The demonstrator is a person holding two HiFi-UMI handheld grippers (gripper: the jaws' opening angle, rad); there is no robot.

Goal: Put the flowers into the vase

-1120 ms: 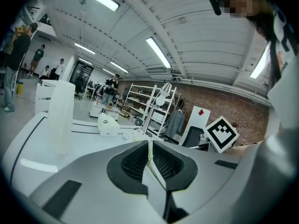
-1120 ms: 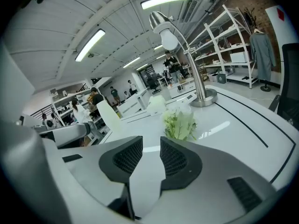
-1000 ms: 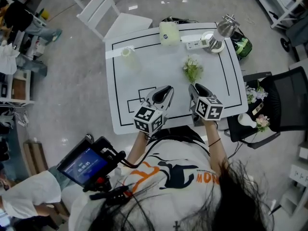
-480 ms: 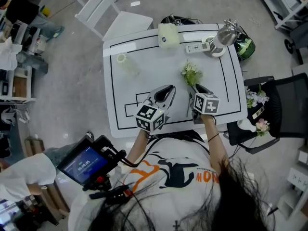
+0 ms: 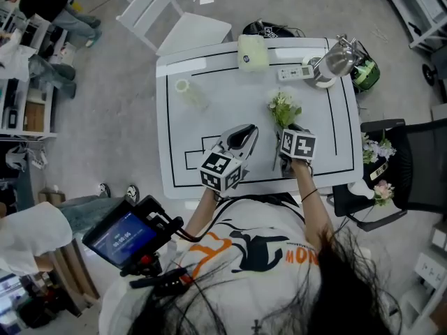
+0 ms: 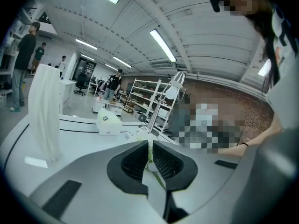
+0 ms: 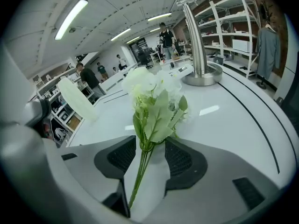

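Note:
A small bunch of white flowers with green leaves lies on the white table, right of the middle. My right gripper is lowered over it. In the right gripper view the thin green stems run between its jaws, which are opening and stand clear of the stems. The pale ribbed vase stands at the table's far left, and rises tall at the left of the left gripper view. My left gripper hovers near the table's front middle, shut and holding nothing.
At the table's back edge are a silver desk lamp, a white power strip and a pale green pouch. A white chair stands behind the table. A black chair with more flowers is at the right.
My right gripper has sunk and tipped downward over the flower stems, and its jaws have spread wider. The left gripper has shifted only slightly.

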